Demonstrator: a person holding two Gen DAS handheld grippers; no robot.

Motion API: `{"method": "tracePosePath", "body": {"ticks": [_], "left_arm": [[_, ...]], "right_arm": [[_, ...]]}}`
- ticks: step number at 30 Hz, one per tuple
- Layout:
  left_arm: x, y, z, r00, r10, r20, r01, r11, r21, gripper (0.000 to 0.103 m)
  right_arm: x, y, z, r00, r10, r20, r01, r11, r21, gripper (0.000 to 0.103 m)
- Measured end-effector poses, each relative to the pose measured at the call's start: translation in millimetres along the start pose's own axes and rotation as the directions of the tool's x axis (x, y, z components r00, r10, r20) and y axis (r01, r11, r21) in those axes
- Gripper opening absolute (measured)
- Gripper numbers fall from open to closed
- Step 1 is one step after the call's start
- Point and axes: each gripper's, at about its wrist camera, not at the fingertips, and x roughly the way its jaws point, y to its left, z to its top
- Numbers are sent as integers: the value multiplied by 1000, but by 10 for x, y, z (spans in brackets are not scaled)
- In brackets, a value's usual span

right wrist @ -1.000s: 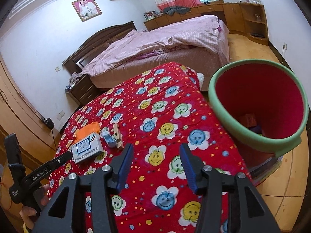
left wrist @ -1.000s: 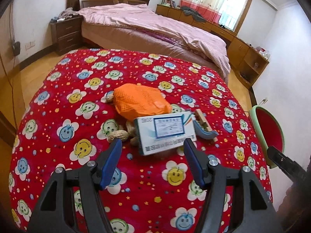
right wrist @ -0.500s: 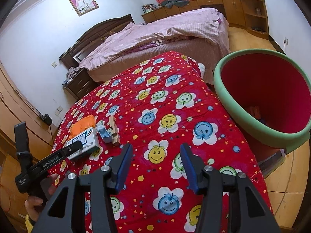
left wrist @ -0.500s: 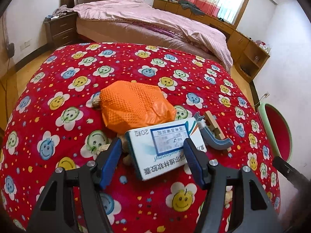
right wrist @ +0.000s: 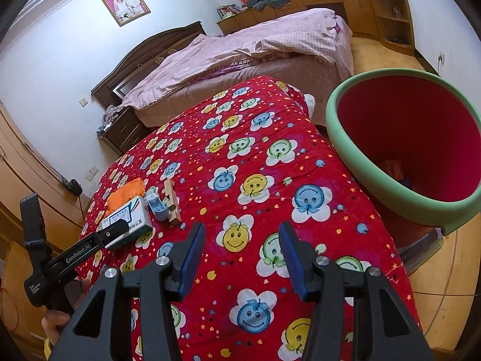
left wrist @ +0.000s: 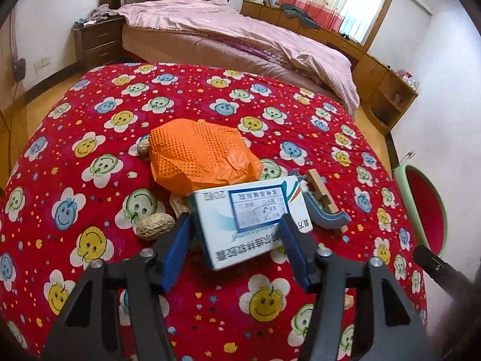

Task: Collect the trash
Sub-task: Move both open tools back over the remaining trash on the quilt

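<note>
A white medicine box (left wrist: 249, 219) lies on the red smiley-flower cloth (left wrist: 90, 138), between the open fingers of my left gripper (left wrist: 234, 225). Behind it lies a crumpled orange bag (left wrist: 201, 156); peanuts (left wrist: 154, 225) lie to its left, and a blue plastic piece (left wrist: 326, 215) and a wooden block (left wrist: 321, 192) to its right. In the right wrist view the box (right wrist: 127, 219) is far left with the left gripper's finger over it. My right gripper (right wrist: 240, 240) is open and empty above the cloth. The green-rimmed red bin (right wrist: 339, 138) stands to the right.
A bed with pink bedding (left wrist: 240, 39) stands beyond the table, with a nightstand (left wrist: 96, 42) at left and wooden cabinets (left wrist: 384, 84) at right. The bin's rim (left wrist: 401, 180) shows off the table's right edge. Wooden floor (right wrist: 381, 57) surrounds the table.
My left gripper has moved forward until its fingers flank the white box. The right gripper has tilted a little; the bin now sits further right in its view.
</note>
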Motion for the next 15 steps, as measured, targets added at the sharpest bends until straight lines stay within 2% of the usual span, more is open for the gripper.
{"method": "tracePosePath", "body": {"ticks": [4,6,10,15], "left_arm": [[-92,-30,-26,999,-48,18,48,999,-7,36],[-181,-67,-52,996,-76,39,75,997,6,31],[-305,-155,-112,993,-104,49,102,994,43,27],[-325,-298,-264,990,-139,11,137,986,94,27]], "right_arm": [[-34,-11,-18,1000,2,4,-2,1000,4,54],[-49,-14,-28,1000,5,6,-5,1000,6,54],[-66,-15,-40,1000,8,8,-8,1000,7,54],[-110,-5,-55,1000,14,13,-14,1000,6,54]]}}
